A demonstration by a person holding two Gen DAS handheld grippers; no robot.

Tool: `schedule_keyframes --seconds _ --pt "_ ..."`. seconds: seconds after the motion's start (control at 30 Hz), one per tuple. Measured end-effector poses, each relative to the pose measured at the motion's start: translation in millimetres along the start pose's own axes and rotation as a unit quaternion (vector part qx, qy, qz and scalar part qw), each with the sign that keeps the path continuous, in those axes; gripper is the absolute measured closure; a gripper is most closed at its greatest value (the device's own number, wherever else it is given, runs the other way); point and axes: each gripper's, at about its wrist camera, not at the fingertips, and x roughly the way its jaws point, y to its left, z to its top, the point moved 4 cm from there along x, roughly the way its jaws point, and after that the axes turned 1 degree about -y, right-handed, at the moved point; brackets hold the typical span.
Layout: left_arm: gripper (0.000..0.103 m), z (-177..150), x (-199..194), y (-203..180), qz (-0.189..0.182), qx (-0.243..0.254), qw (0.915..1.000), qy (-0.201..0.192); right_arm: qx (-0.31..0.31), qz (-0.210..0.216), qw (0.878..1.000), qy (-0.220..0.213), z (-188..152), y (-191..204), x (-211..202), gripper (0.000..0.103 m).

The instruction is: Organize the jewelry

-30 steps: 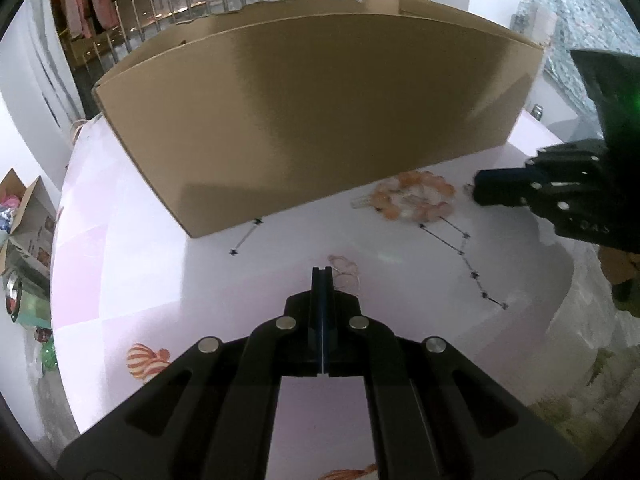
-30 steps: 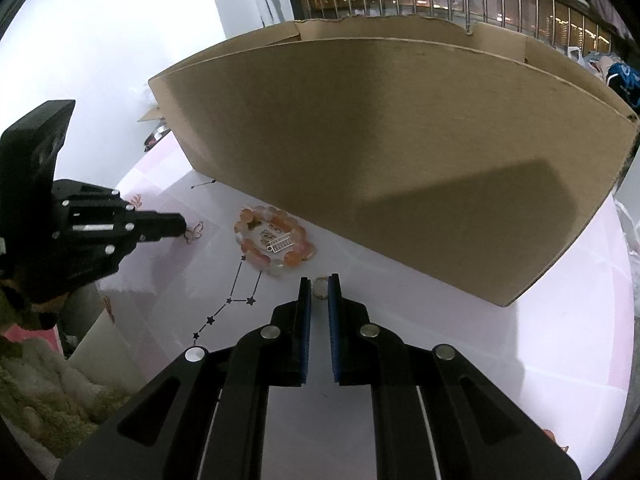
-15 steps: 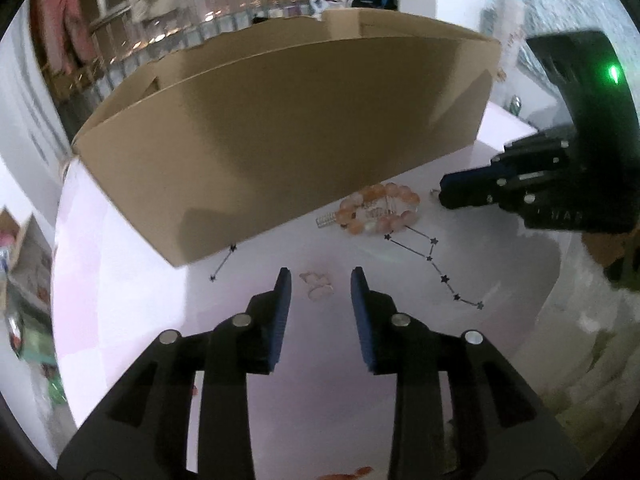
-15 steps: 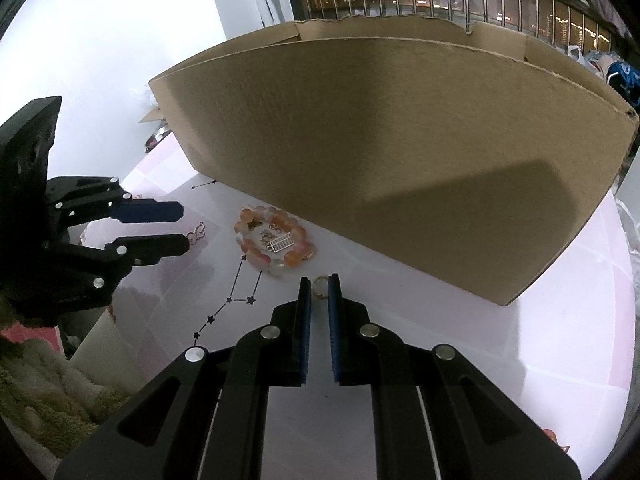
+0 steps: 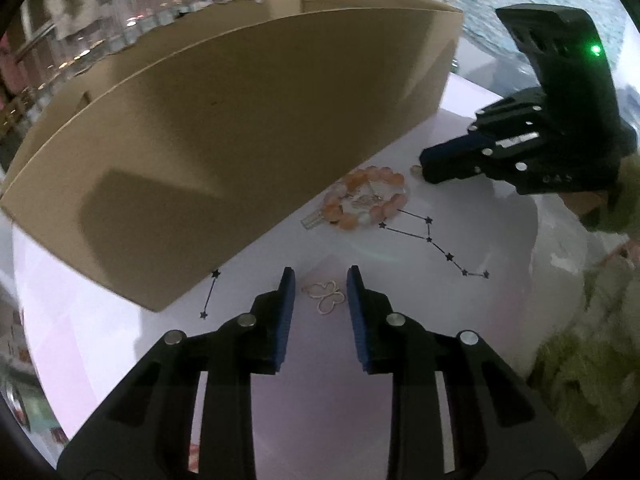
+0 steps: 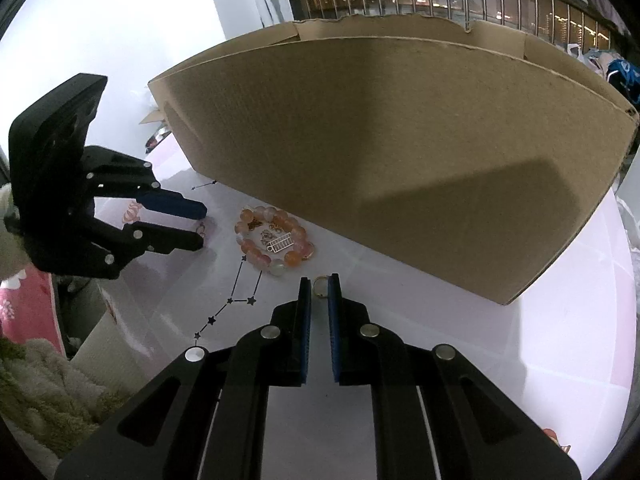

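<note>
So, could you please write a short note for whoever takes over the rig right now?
Left gripper: open, jaws have just been closing; the butterfly-shaped gold piece lies on the table between them, not gripped.
Right gripper: shut on the small ring, low at the table.
Bead bracelet: on the table beside the cardboard box, small charms lying inside its loop.
Done: the ring is gripped; nothing visibly put away, and the box's inside is out of sight.
Left: grip the butterfly piece, then sort it, the ring, the bracelet and the charms.
</note>
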Motion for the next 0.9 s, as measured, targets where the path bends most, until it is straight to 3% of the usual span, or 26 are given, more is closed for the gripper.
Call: schedule_keyframes --seconds 0.47,0.63,0.73,0.9 --pt "0.077 31.6 9.6 13.6 -0.06 0.074 0.994 0.054 0.001 0.001 1.0 0.001 0.1 0.9 -0.3 0.094" --pt "0.077 40.7 13.0 12.9 -0.055 0.086 0.9929 0.062 0.001 0.001 1.0 0.001 -0.2 -0.2 0.0 0.094" --pt "0.084 47.0 14.7 17.4 -0.042 0.069 0.995 0.059 0.001 0.001 1.0 0.0 -0.3 -0.1 0.0 0.094" --pt "0.084 51.0 12.4 13.6 -0.016 0.057 0.9968 0.054 -0.001 0.001 1.0 0.0 -0.6 -0.8 -0.2 0.094"
